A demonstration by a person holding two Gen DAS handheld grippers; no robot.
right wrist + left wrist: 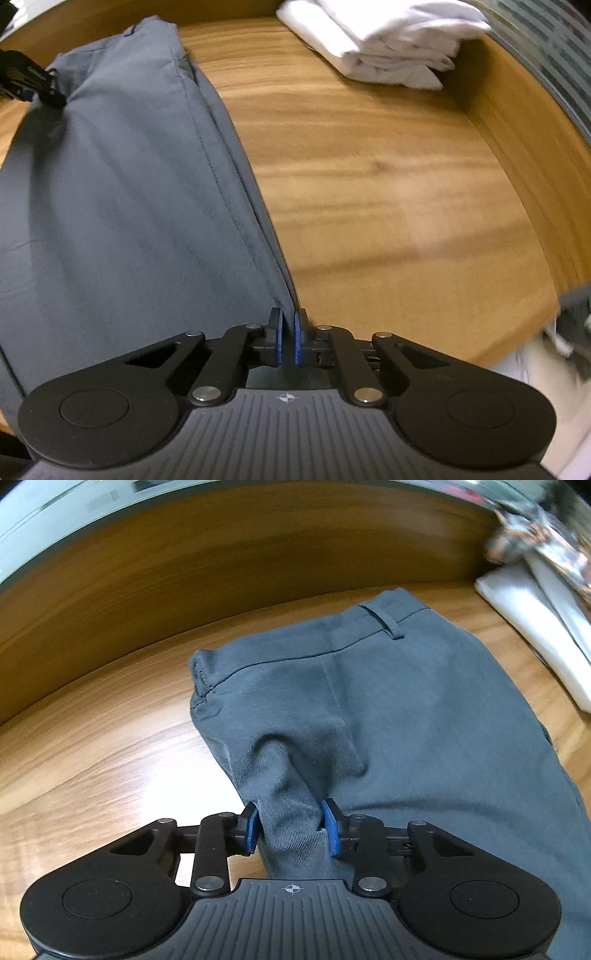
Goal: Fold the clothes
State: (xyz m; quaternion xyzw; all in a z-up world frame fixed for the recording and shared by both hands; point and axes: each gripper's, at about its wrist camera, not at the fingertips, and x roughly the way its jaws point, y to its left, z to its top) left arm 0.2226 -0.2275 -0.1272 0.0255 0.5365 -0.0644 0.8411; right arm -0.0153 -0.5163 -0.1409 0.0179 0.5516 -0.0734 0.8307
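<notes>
Grey trousers lie on the wooden table, waistband with a belt loop at the far end. My left gripper is shut on a bunched fold of the trousers near the crotch seam. In the right wrist view the same trousers stretch along the left. My right gripper is shut on the trousers' right side edge, its blue pads nearly together on thin fabric. The left gripper shows at the far left of that view, on the cloth.
A folded white garment lies at the table's far right corner, also in the left wrist view. A patterned cloth lies above it. A raised wooden rim borders the table; its front right edge is close.
</notes>
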